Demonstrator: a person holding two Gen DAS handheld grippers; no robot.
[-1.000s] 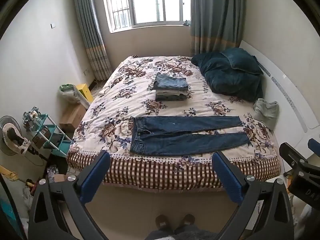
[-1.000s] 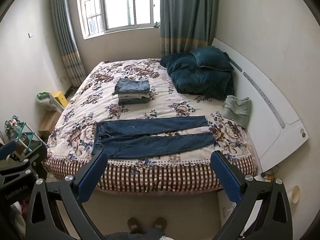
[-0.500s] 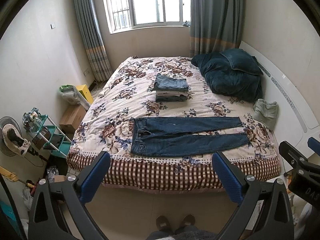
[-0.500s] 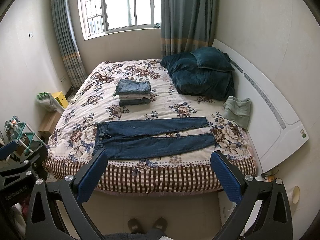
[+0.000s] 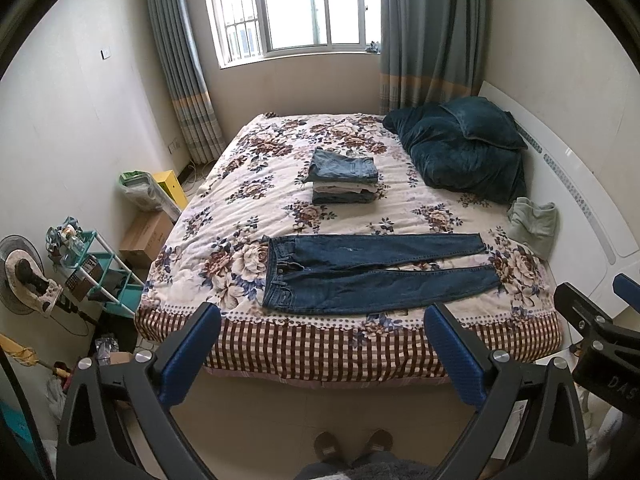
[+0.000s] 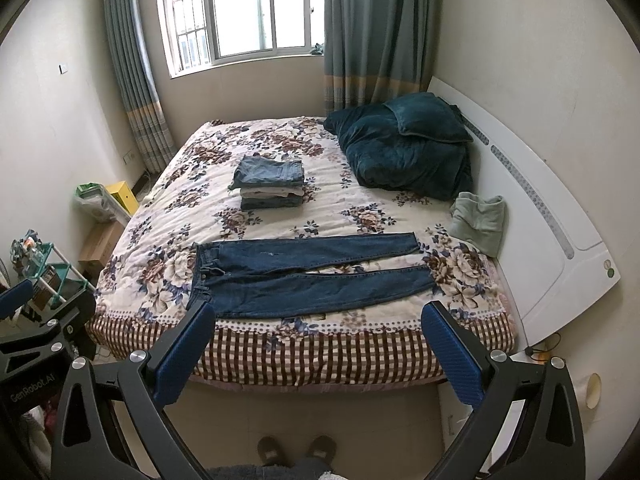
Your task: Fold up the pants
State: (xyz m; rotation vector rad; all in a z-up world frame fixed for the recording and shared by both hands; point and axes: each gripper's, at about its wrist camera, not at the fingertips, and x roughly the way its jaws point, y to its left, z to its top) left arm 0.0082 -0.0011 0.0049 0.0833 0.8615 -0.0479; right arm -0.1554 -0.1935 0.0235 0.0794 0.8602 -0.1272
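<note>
Two grippers, both held with fingers spread wide and gripping nothing: your left gripper (image 5: 322,354) and right gripper (image 6: 320,354) hang at the bottom of their frames, short of the bed (image 5: 320,344) and well apart from the cloth.

Your jeans (image 5: 372,274) lie flat near the bed's front edge, in the middle of each frame, just above the gap between the fingers. Their long axis runs straight across your view: waistband at the left end, both cuffs at the right end, legs slightly parted.

So the waistband falls to your left gripper and the cuffs to your right one; neither is closer overall. Nothing is folded yet. A reach forward and down to each end seems the likely start.

A stack (image 5: 345,176) of folded clothes sits farther back, upper centre.
</note>
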